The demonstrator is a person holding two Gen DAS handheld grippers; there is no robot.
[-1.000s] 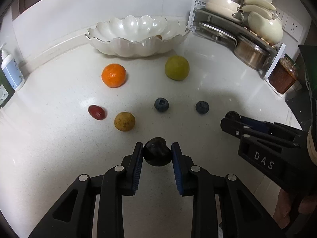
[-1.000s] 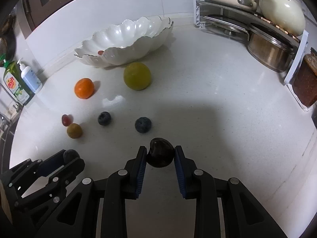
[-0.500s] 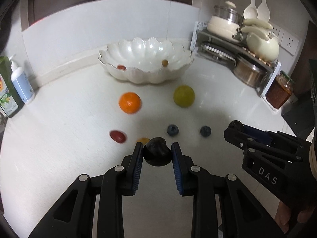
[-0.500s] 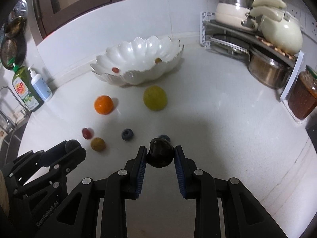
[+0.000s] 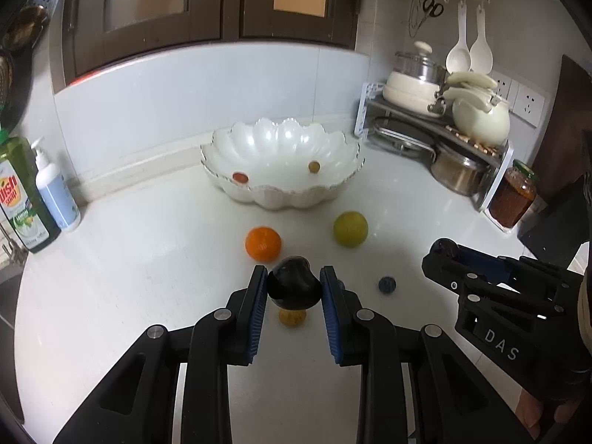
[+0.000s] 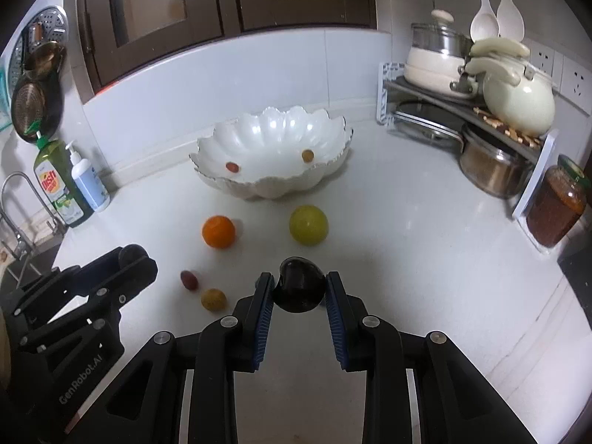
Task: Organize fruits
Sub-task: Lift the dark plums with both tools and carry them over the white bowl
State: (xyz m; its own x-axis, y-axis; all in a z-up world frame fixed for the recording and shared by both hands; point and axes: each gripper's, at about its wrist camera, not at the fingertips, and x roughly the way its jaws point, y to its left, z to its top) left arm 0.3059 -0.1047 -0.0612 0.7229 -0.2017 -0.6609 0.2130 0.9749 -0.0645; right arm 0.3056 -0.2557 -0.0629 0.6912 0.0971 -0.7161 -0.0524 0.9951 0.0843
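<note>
Two dark plums, glossy, near black: one clamped in my left gripper (image 5: 294, 288) as left plum (image 5: 293, 287), one clamped in my right gripper (image 6: 299, 290) as right plum (image 6: 300, 288), both held clear above the white counter (image 6: 407, 244). Scalloped white bowl (image 5: 281, 194) near the counter's back edge, holding two small fruits. Orange (image 5: 263, 243) and green fruit (image 5: 350, 229) on the counter between bowl and grippers. Blueberry (image 5: 387, 284) beside my right gripper. Pot rack (image 6: 473, 111) in the back right corner; soap bottles (image 6: 74, 181) at the left edge.
</note>
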